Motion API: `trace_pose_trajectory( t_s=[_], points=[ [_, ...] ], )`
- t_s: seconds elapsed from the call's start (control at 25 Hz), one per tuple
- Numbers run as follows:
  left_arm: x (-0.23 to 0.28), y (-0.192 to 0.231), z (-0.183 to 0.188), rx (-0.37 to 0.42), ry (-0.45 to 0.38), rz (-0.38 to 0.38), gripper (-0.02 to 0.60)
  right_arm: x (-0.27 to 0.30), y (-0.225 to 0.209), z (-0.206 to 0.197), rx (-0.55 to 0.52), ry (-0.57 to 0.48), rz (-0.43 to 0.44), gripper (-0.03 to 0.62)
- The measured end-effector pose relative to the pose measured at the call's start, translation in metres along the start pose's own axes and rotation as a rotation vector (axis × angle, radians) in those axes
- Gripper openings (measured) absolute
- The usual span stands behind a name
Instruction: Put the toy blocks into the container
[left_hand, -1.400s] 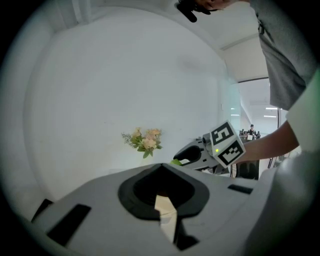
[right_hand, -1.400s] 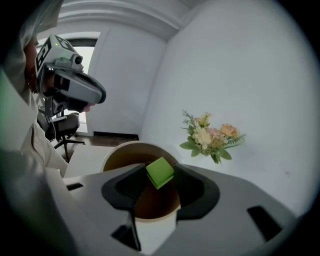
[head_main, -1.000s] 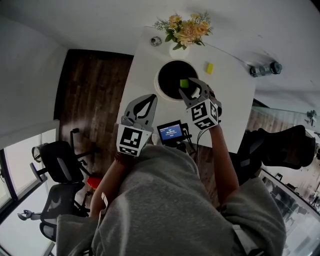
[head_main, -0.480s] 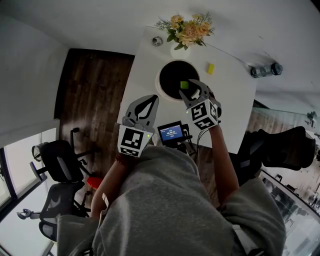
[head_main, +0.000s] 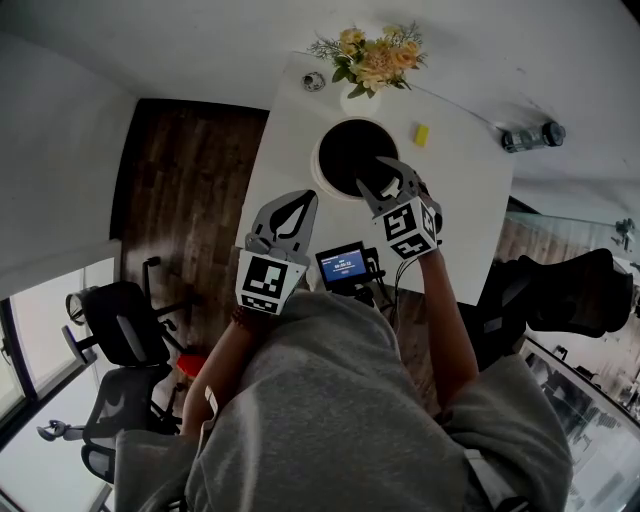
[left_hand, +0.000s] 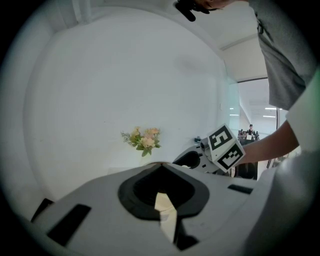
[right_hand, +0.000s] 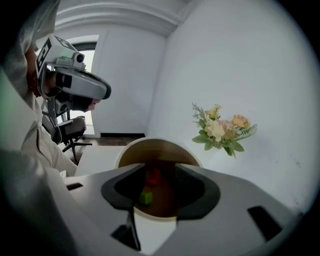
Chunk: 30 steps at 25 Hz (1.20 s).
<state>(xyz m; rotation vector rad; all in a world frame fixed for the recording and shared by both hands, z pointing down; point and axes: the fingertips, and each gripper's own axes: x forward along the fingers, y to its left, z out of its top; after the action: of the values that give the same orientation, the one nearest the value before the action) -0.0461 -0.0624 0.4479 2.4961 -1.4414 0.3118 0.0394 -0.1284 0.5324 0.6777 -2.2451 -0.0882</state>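
Currently the right gripper (head_main: 380, 180) is hovering over the near rim of the round container (head_main: 318, 160), tilted downward, with its jaws standing apart and nothing pinched between them. Seen through the gap in the right gripper view, a green block (right_hand: 145, 198) is lying on the container's dark floor, and a red block (right_hand: 153, 176) is resting just beyond it. A yellow block (head_main: 421, 135) is sitting out on the white table (head_main: 290, 130), to the right of the container and well apart from both tools. The left gripper (head_main: 298, 200) is hanging over the table's near left edge, its jaws pressed together at the tips and holding nothing. A small lit screen (head_main: 343, 264) is glowing between the two grippers, close to the person's body. A bunch of pale flowers (head_main: 368, 58) is standing at the table's far edge, just behind the container.
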Motion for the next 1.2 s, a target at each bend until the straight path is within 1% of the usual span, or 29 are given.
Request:
trace_pose_trajectory(
  t_s=[0.16,0.28,0.4,0.52,0.6,0.76,0.96,1.04,1.2],
  points=[
    [-0.001,0.0,0.0,0.0,-0.001,0.0,0.006,-0.004,-0.005,0.003,0.015,-0.015,-0.014,0.186],
    [-0.003,0.0,0.0,-0.004,-0.003,0.002,0.006,-0.015,-0.022,0.012,0.071,-0.069,-0.039,0.185],
    [-0.006,0.002,-0.002,-0.002,-0.001,0.004,0.006,-0.033,-0.057,0.023,0.133,-0.13,-0.103,0.184],
    [-0.007,0.001,-0.005,-0.002,0.009,0.0,0.006,-0.046,-0.095,0.016,0.13,-0.127,-0.189,0.184],
    [-0.006,0.0,-0.005,0.002,0.01,-0.001,0.006,-0.051,-0.117,0.002,0.132,-0.106,-0.234,0.183],
    [-0.006,0.002,-0.002,0.014,0.008,0.004,0.006,-0.047,-0.152,-0.035,0.171,-0.052,-0.308,0.181],
    [-0.005,0.001,-0.003,0.021,0.022,0.004,0.006,-0.02,-0.172,-0.09,0.246,0.029,-0.378,0.174],
    [-0.004,0.001,-0.004,0.021,0.028,0.005,0.006,-0.004,-0.174,-0.114,0.296,0.058,-0.388,0.17],
    [0.001,0.004,-0.005,0.021,0.033,0.01,0.006,0.028,-0.177,-0.159,0.446,0.114,-0.377,0.17]
  ],
)
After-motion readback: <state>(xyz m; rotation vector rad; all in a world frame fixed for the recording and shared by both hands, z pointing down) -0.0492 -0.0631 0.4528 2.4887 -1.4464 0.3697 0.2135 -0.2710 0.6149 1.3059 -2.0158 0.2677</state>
